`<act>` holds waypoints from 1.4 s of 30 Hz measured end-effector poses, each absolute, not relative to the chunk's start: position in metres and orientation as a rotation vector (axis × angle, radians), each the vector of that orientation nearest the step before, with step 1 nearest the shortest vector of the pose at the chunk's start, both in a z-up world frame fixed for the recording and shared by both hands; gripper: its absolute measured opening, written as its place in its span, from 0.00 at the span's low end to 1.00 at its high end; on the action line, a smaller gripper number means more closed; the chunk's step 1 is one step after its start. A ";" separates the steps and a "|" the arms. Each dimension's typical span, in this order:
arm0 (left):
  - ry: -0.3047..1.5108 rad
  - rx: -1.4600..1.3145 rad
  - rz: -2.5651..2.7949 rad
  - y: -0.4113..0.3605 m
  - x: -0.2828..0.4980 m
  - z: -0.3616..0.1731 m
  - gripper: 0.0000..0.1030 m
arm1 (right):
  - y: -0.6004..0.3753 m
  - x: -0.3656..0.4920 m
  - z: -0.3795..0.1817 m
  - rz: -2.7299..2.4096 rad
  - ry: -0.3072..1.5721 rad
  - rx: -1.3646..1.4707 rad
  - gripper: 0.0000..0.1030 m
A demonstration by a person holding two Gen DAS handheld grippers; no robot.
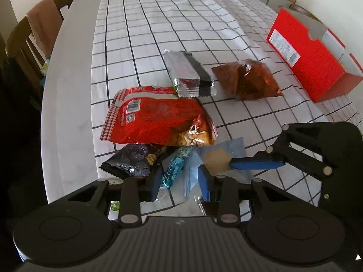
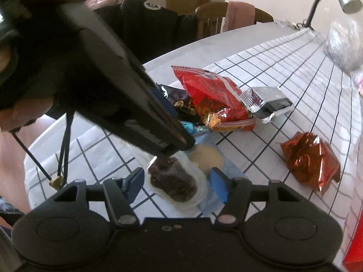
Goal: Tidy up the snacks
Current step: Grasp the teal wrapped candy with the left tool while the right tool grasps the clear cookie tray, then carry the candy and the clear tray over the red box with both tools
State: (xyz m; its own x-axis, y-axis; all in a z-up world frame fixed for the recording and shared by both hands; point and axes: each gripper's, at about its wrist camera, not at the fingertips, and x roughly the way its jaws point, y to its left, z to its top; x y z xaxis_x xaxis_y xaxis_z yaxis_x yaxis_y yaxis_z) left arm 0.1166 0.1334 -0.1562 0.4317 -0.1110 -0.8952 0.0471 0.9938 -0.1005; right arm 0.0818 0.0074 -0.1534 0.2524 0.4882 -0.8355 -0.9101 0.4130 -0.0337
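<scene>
- The left gripper (image 1: 180, 176) is pointing steeply down at the near heap, its blue-padded jaws standing narrow around a twisted teal candy (image 1: 172, 170) and the edge of a see-through blue packet (image 1: 236, 149). I cannot tell whether the pads are pressing.
- The right gripper (image 2: 175, 176) is straddling a clear oval packet (image 2: 174, 181) with a dark crumbly filling. Its jaws are standing partly open, with a sliver of cloth showing beside the left pad.
- A round, ridged tan biscuit (image 2: 205, 158) is lying inside the blue packet, just behind the oval one.
- A glossy red bag (image 1: 156, 115) with zigzag-cut ends is resting on the heap, overlapping a crinkled dark purple packet (image 1: 131, 158).
- Farther back, a boxy silver foil pack (image 1: 188, 74) is touching the red bag, and a crumpled copper foil pouch (image 1: 247, 79) is sitting just beside it.
- A rectangular red cardboard box (image 1: 313, 61), open on top, is standing well apart at the right.
- Everything is lying on the surface (image 1: 158, 22), under a wrinkled white cloth with a black grid.
</scene>
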 end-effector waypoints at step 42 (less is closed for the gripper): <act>1.025 -0.331 -0.040 0.121 0.099 -0.112 0.10 | -0.120 0.077 -0.121 0.791 0.896 -0.459 0.51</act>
